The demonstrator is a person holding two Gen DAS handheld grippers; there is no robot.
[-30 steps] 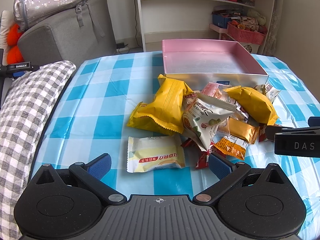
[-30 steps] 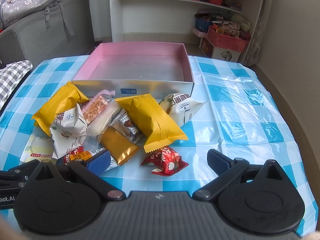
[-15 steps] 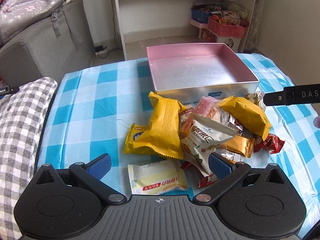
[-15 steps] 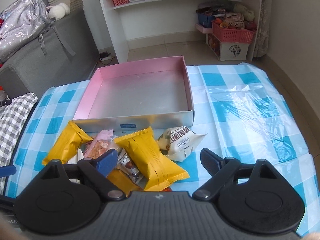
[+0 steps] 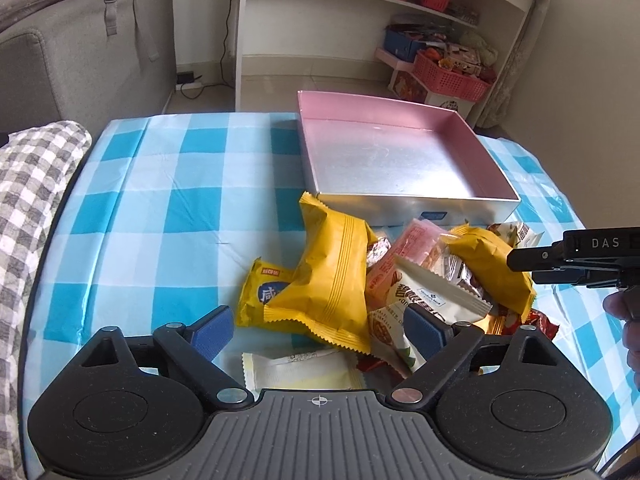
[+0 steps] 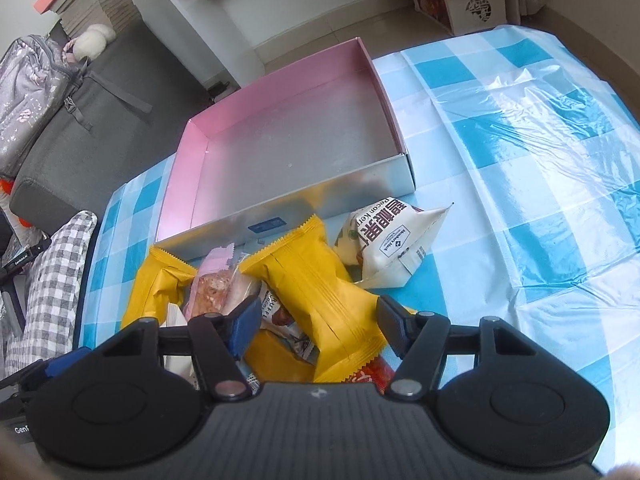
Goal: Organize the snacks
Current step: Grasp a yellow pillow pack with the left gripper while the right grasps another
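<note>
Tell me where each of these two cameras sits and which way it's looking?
Left wrist: on the left gripper, aimed forward and down at the snack pile; its closing jaws straddle a yellow packet; the right gripper and a fingertip enter right.
Right wrist: on the right gripper, tilted steeply down; its closing jaws flank another yellow packet.
Shared: the pink box, the snacks, the checked tablecloth.

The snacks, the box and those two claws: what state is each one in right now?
Pink box: open, empty.
Snack pile: heaped on the tablecloth, none boxed yet.
Left gripper: jaws closing, a yellow packet between them, not pinched.
Right gripper: jaws closing around another yellow packet, pads not yet pressing.
</note>
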